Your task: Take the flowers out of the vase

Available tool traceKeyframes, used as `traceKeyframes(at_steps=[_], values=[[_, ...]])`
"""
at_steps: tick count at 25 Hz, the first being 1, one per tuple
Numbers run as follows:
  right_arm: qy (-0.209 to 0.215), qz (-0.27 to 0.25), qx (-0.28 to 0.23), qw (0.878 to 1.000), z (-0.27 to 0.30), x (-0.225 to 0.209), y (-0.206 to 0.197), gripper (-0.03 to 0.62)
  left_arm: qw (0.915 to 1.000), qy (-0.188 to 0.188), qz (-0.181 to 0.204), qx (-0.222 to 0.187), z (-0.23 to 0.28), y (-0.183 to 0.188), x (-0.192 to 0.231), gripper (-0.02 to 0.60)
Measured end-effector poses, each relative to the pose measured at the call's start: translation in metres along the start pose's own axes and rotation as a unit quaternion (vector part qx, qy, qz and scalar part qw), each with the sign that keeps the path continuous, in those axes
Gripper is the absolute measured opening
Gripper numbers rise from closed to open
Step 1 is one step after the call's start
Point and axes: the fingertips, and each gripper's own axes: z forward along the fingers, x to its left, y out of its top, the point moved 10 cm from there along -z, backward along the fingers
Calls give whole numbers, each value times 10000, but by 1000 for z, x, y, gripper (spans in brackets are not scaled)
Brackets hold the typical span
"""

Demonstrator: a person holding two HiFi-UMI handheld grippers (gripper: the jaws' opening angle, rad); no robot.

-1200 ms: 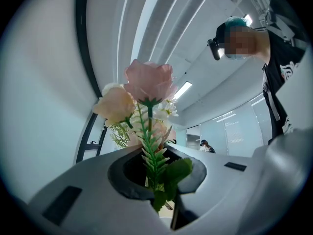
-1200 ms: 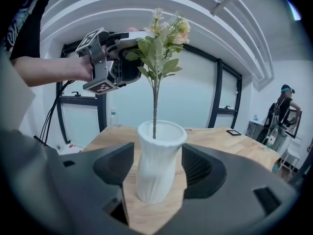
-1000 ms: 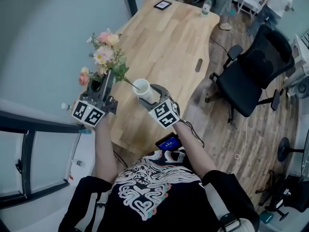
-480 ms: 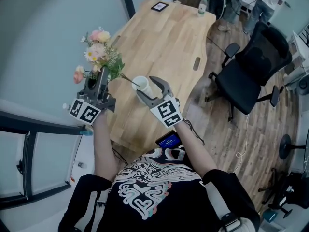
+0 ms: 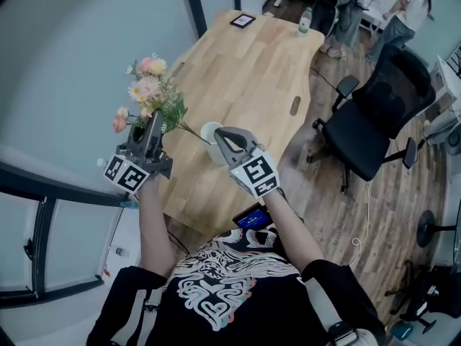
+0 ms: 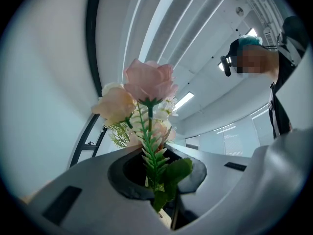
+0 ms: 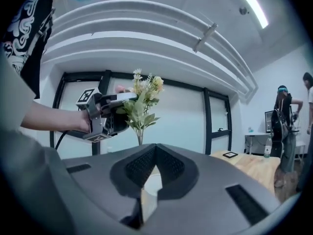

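Observation:
A bunch of pink, peach and white artificial flowers [image 5: 148, 91] with green leaves is clamped by its stems in my left gripper [image 5: 154, 120], held up at the table's left edge. In the left gripper view the leafy stems [image 6: 155, 168] pass between the jaws. A thin stem slants down toward the white vase [image 5: 209, 132] on the table; I cannot tell where it ends. My right gripper [image 5: 220, 135] hovers just over the vase and hides part of it. Its jaws have just been closing and now meet with nothing between them [image 7: 155, 150]. The vase [image 7: 148, 196] shows pale beyond them.
The wooden table [image 5: 248, 71] runs away from me, with a small framed picture [image 5: 243, 20] and a bottle [image 5: 305, 21] at its far end. A black office chair [image 5: 374, 117] stands to the right. People stand at the back right. A grey wall is on the left.
My right gripper, which stood open around the vase, has lifted off it and shut. The left gripper with the flowers has stayed almost where it was.

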Motion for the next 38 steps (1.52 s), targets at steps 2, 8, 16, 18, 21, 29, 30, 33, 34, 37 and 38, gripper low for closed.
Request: traceKeyframes(at_steps=[2,8,16,18,21,29,30,33,34,37,38], values=[[-139,-124,16,9998,0,0,2,3,9999,8,-103,28,-1,1,3,67],[-258,-184,100,9994,-2,1,-1,3,9992,-30,-387,68,-6,0,5,67],[-304,-123,315,9990,1,1,-14,3,9961,-164,-676,543,-7,-23,6,67],[-332,-102,357,9988,1,1,-17,3,9950,-133,-701,694,-10,-30,6,67],[-361,-71,384,9986,2,0,-21,3,9934,-79,-762,854,-15,-42,9,67],[-419,-128,577,9974,3,-1,-34,3,9889,140,-961,1123,-29,-69,18,67],[-424,-114,601,9972,3,-2,-37,3,9884,173,-986,1141,-31,-72,19,67],[-436,-69,658,9969,0,-2,-45,3,9866,271,-1080,1195,-39,-83,22,67],[-452,-55,683,9966,0,-3,-48,3,9857,306,-1107,1234,-42,-86,23,67],[-520,15,785,9956,-3,-6,-58,3,9827,437,-1168,1366,-53,-95,28,67],[-535,41,816,9952,-4,-7,-61,3,9818,485,-1195,1395,-57,-98,29,67]])
